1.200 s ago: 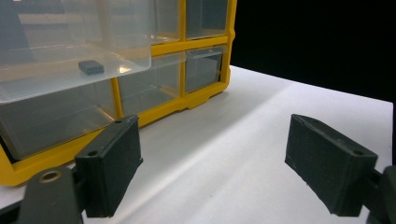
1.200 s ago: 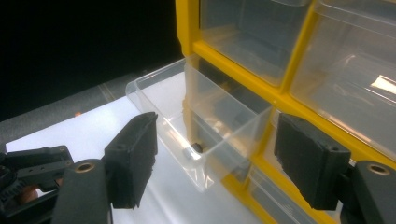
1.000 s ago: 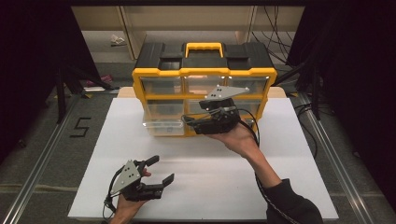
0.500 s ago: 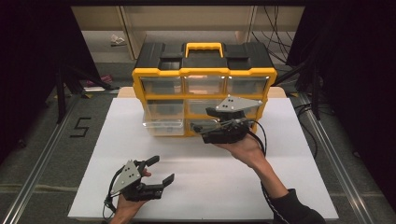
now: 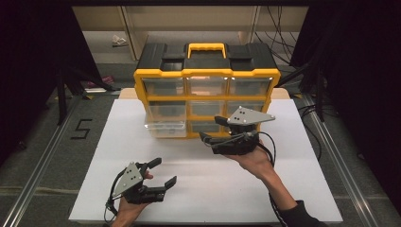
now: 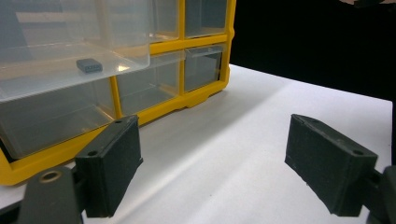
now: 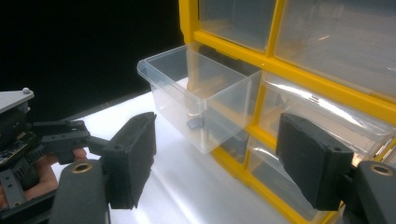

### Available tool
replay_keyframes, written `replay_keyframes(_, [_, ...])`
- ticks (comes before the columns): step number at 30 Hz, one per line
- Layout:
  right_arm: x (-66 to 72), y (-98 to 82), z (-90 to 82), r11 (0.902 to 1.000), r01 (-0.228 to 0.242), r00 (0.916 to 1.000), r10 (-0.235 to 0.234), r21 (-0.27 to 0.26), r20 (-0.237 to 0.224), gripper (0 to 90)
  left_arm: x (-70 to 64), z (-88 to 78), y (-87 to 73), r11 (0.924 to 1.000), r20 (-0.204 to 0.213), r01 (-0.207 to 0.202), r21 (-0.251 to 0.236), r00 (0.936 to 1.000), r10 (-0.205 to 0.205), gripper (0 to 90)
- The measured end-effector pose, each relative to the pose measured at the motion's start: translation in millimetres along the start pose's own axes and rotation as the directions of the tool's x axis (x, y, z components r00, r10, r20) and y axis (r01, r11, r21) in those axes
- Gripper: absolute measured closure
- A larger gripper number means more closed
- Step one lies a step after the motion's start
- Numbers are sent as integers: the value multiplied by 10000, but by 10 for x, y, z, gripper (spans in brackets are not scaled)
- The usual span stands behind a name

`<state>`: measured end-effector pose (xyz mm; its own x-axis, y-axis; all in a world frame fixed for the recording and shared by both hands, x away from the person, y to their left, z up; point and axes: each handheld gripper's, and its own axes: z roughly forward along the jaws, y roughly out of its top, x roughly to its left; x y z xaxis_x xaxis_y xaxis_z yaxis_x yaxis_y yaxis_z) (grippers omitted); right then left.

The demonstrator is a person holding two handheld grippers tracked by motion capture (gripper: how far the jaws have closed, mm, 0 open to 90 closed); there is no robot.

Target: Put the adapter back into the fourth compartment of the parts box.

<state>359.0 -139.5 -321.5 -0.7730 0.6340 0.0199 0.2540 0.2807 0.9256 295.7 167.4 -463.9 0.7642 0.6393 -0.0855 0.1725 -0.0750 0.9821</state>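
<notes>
One clear drawer [image 5: 164,126] stood pulled out at the left of the yellow organizer [image 5: 206,103], one small dark block [image 7: 194,123] inside. I held two grippers, right gripper [image 5: 208,141] and left gripper [image 5: 164,172], both wide and empty, over one white table [image 5: 208,189]; grey floor [image 5: 42,156] around.
</notes>
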Motion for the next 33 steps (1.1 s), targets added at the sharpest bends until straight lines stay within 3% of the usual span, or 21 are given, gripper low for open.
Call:
replay_keyframes(10, [27,-86,-77,9992,-135,9999,133,-376,-41,282,-1,-3,1,10000,-1,-30,31,10000,30,179])
replay_keyframes(33, [51,-393,-156,9988,-301,9995,296,-383,-129,234,-3,1,-1,10000,45,-42,64,10000,42,179])
